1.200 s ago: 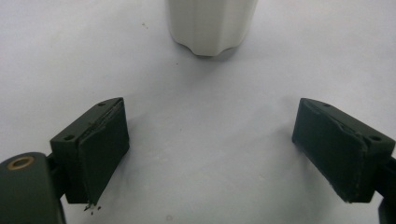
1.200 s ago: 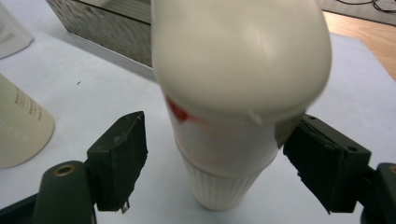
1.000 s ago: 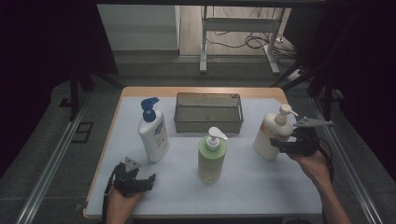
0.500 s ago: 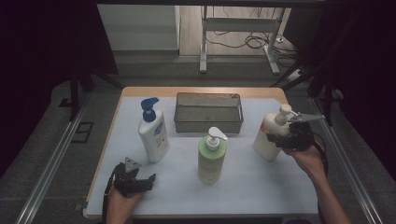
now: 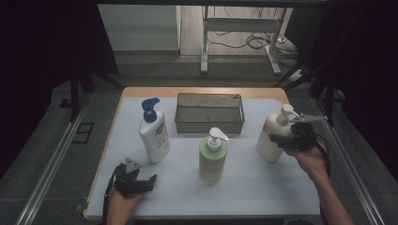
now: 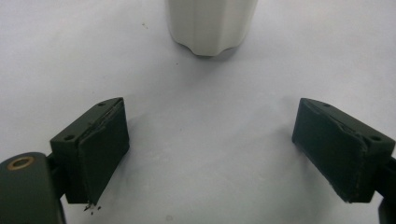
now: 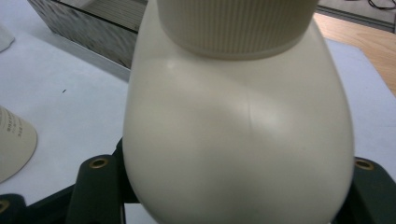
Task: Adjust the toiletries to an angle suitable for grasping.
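Note:
A cream pump bottle point(image 5: 268, 140) stands upright at the right of the table. My right gripper point(image 5: 282, 140) comes at it from the right, level, around its lower body. Its jaws have just been closing with the bottle between them. In the right gripper view the bottle point(image 7: 238, 121) spans the whole gap between the black fingers point(image 7: 95, 186), which press on its sides. My left gripper point(image 5: 149, 180) rests at the front left, open and holding nothing. In the left gripper view point(image 6: 210, 130) its pads stand wide apart over the white mat, and a bottle's base point(image 6: 210, 28) stands ahead of them.
A white bottle with a blue pump point(image 5: 154, 138) stands left of centre and a green pump bottle point(image 5: 212, 157) in the middle. A dark mesh basket point(image 5: 210, 125) sits at the back centre. The white mat point(image 5: 263, 187) covers the wooden table.
My right gripper has shifted slightly left onto the cream bottle and its jaws have narrowed around it. The left gripper has stayed still.

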Tool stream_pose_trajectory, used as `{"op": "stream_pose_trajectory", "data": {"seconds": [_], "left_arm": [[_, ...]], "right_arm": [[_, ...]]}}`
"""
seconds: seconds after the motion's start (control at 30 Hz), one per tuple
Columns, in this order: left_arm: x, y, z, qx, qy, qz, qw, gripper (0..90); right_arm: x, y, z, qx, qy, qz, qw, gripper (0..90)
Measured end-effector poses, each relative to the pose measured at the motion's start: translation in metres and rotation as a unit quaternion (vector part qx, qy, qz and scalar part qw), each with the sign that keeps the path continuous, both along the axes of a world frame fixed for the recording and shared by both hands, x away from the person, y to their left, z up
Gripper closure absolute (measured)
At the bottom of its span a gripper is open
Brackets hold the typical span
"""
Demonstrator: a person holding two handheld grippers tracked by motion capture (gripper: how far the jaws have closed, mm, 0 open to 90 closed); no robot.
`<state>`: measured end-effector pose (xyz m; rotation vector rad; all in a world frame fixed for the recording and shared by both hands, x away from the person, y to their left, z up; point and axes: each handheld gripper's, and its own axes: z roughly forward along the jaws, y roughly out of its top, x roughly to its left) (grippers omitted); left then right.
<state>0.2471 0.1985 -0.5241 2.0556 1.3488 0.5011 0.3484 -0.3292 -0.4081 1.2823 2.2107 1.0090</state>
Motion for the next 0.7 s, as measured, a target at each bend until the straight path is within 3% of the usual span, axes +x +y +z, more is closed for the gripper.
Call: {"op": "stream_pose_trajectory", "data": {"seconds": [0.17,0.7], "left_arm": [[0.000,0.000,0.000,0.000,0.000,0.000,1.0000,10.6],[0.000,0.000,0.000,-0.001,0.000,0.000,1.0000,10.6]], "right_arm": [[-0.005,0.000,0.008,-0.009,-0.005,-0.002,0.9999,36.3],[-0.013,0.011,0.033,-0.003,-0.006,0.014,0.9999,36.6]]}}
